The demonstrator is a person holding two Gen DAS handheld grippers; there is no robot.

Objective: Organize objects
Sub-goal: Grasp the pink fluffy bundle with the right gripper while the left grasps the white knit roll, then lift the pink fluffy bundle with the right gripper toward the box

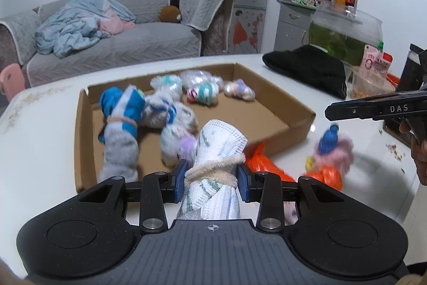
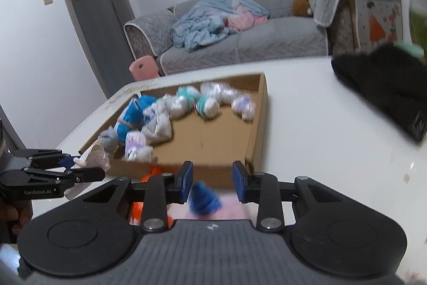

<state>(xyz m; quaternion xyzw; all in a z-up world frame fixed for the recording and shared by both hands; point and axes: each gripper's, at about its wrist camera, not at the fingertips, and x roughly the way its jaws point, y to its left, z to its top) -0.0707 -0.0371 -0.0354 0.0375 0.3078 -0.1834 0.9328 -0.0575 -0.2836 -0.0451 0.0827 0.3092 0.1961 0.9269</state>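
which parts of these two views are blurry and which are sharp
Left wrist view: the left gripper and its white rolled cloth are sharp, the bundles in the cardboard tray smeared. Right wrist view: the blue and pink bundle at the right gripper is smeared, tray bundles soft; both bend at the edges.

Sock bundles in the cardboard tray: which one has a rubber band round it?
The blue-and-grey bundle at the tray's left side: a tan rubber band cinches its middle. The other bundles in the tray show no band.
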